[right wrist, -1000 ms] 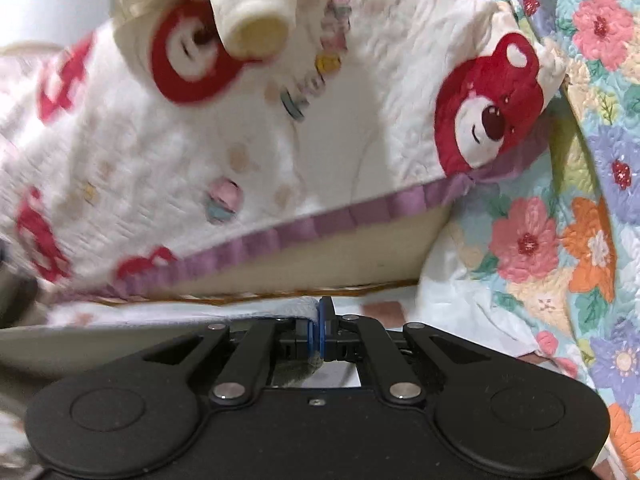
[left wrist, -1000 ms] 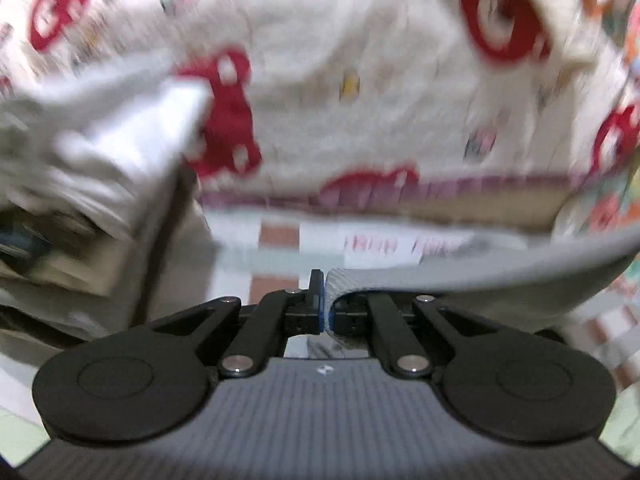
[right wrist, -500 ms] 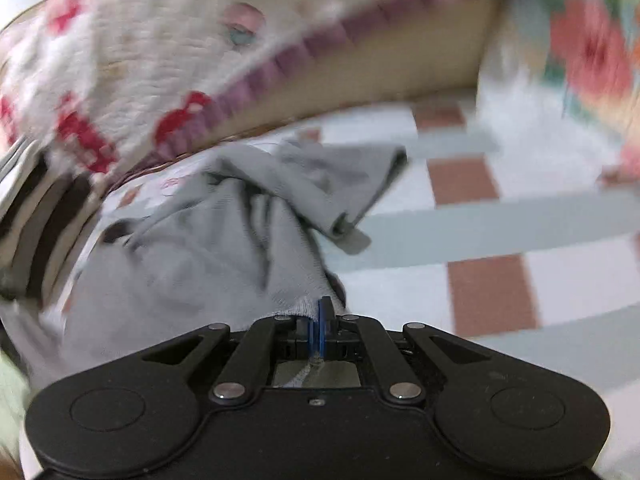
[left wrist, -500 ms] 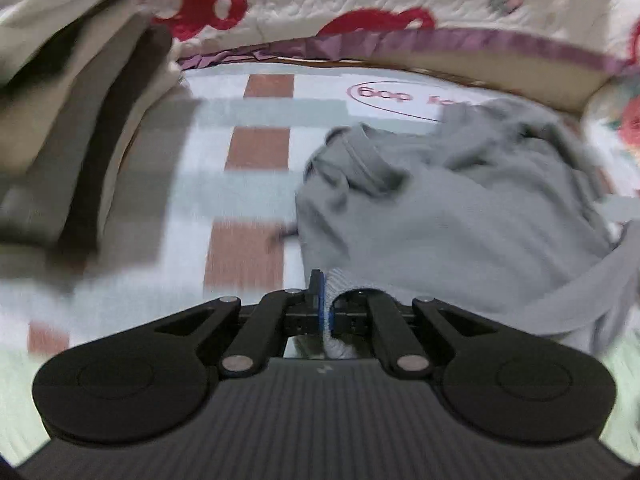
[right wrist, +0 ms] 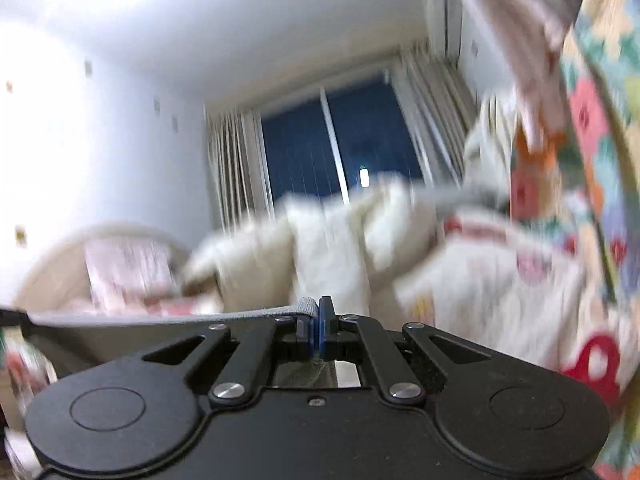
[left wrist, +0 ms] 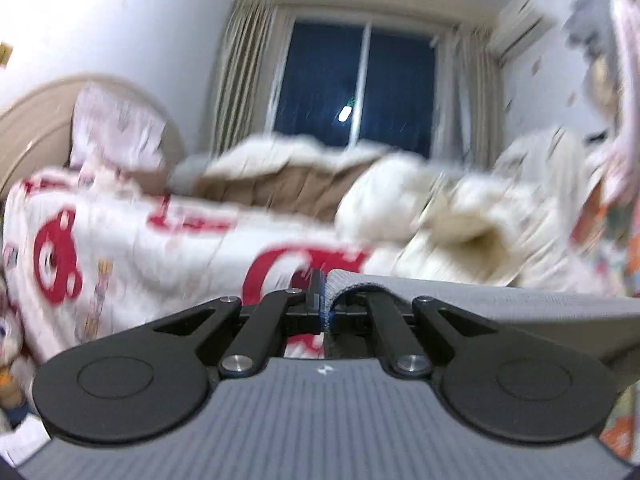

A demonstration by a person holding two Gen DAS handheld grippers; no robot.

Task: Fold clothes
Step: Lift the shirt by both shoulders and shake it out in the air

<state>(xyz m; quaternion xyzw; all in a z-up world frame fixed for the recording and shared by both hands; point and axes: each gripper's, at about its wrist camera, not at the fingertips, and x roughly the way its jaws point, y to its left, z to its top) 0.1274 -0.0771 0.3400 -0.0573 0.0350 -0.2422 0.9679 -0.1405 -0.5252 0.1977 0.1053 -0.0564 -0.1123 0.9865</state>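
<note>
Grey garment [left wrist: 480, 294] hangs in the air as a taut band between the two grippers, above and in front of a heaped bed. Its gripped edge runs level from side to side, so the long axis lies across both views: off to the right edge in the left wrist view, off to the left edge in the right wrist view [right wrist: 168, 316]. The left gripper [left wrist: 323, 300] has its jaws pressed together on one end of that edge, and the right gripper [right wrist: 319, 326] is likewise clamped tight on the other end. Open air lies ahead of both tools, up toward the white wall and ceiling. Just beyond the band sits a white quilt with red bears [left wrist: 120, 256], topped by cream bedding [left wrist: 420, 204]. A floral blanket [right wrist: 592, 128] crowds the right side. Farther back are a dark window [left wrist: 354, 88] with pale curtains [left wrist: 244, 76] and a rounded headboard [left wrist: 36, 120]. Motion blur softens everything behind the grippers.
</note>
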